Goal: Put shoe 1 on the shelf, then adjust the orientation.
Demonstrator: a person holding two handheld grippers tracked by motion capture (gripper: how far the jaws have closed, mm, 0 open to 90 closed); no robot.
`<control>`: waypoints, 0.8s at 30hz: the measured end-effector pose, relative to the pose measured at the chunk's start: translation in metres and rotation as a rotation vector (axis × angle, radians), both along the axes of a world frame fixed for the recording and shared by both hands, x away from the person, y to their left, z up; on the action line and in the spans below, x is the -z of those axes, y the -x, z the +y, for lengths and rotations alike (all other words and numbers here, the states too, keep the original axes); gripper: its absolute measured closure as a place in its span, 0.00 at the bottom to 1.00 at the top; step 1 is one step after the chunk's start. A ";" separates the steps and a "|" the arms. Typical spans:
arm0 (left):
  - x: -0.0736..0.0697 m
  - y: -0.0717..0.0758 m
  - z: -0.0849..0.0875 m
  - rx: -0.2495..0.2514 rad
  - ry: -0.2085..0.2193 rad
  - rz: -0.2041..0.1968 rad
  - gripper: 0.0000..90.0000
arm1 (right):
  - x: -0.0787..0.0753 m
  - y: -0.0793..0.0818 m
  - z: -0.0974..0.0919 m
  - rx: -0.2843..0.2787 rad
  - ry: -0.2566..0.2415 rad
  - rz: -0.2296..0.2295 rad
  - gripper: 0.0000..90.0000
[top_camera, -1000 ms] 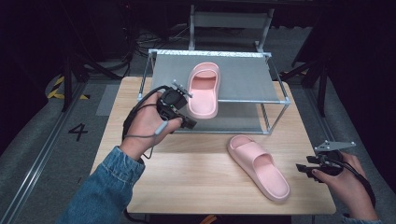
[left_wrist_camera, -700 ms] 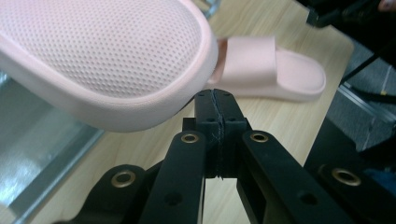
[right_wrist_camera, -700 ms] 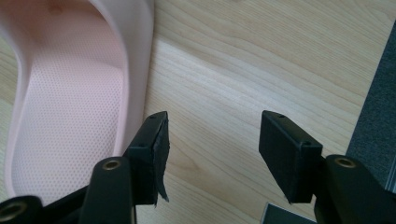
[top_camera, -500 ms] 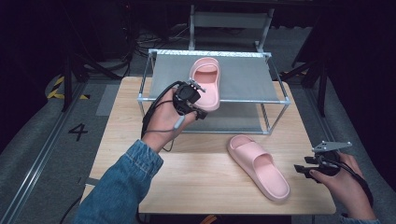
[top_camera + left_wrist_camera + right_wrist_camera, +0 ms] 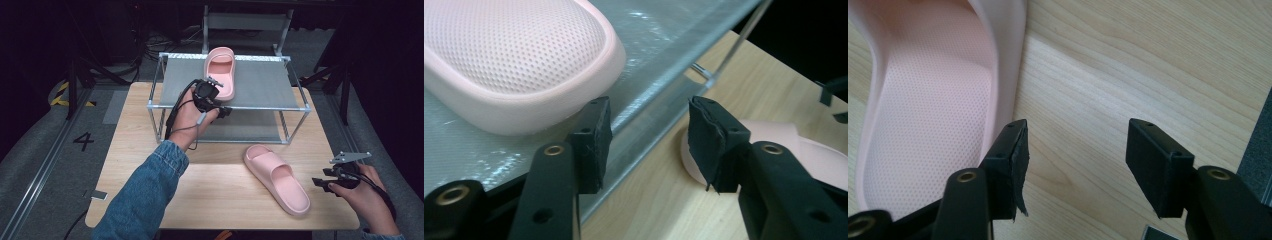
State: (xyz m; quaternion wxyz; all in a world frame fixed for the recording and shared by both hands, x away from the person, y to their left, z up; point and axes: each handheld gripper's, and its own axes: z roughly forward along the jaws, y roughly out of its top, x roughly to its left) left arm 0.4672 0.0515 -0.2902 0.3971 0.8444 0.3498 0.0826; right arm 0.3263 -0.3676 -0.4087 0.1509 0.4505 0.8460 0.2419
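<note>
— Since the earlier frames, the left gripper (image 5: 216, 102) is letting go: its jaws have just been opening, with nothing between them, and the first slipper (image 5: 220, 71) is lying farther back on the rack (image 5: 260, 95).

— Probably parked there to leave room beside it. And the right gripper (image 5: 334, 181)?

— Resting wide and empty, just right of the second slipper (image 5: 276, 178) on the near table (image 5: 215, 185).

— Up close, the left gripper view is showing the heel (image 5: 519, 65) beside one pad, apart.
</note>
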 end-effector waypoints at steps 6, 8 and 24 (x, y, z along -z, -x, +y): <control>-0.001 -0.001 0.003 -0.018 0.023 -0.036 0.46 | -0.001 0.000 0.001 -0.011 0.002 0.006 0.48; -0.002 0.002 0.004 -0.012 0.030 -0.032 0.45 | -0.001 0.000 0.001 -0.009 0.002 0.006 0.48; -0.010 0.038 0.023 0.046 -0.043 -0.053 0.40 | -0.005 0.003 0.012 -0.032 0.008 -0.003 0.48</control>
